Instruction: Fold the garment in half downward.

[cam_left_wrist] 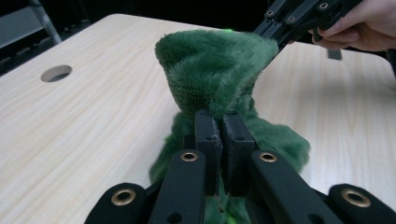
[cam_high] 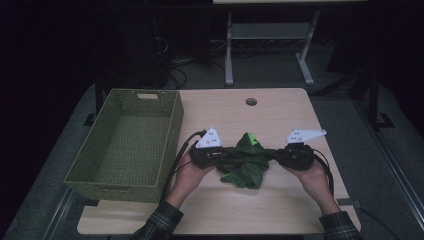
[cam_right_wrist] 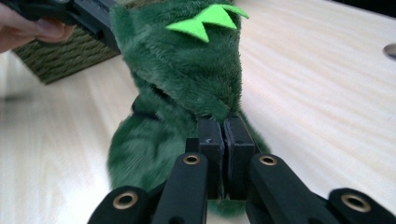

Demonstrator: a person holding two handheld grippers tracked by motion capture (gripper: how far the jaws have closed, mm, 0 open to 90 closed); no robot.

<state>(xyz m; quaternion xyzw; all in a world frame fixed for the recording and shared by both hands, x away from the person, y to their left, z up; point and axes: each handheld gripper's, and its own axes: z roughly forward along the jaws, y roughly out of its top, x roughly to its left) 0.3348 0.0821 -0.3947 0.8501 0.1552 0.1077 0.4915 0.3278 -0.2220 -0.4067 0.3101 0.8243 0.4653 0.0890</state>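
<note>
High view: a person at a pale wooden table [cam_high: 280, 205] stretches a dark green plush toy with a bright green felt zigzag crest [cam_high: 246, 161] between two hand-held grippers.
Left gripper [cam_high: 220, 154]: jaws pinched together on the fur at the toy's left end; in the left gripper view the pads [cam_left_wrist: 207, 132] bite a fold of the green plush [cam_left_wrist: 210, 70].
Right gripper [cam_high: 276, 155]: jaws likewise clamped on the toy's right end; in the right gripper view the pads [cam_right_wrist: 211, 135] nip the fur just below the crest [cam_right_wrist: 205, 21].
Toy's place: hung between the two grippers near the table's middle, its lower part sagging onto the wood.
Long axis: left to right across the table, from one gripper to the other.
Basket: an olive-green woven rectangular basket [cam_high: 167, 150] stands on the table's left side, just beyond the left gripper.
Key relation: the basket lies to the left of the toy, so the left hand is the nearer; a likely carry there would run leftward along the toy's own length.
</note>
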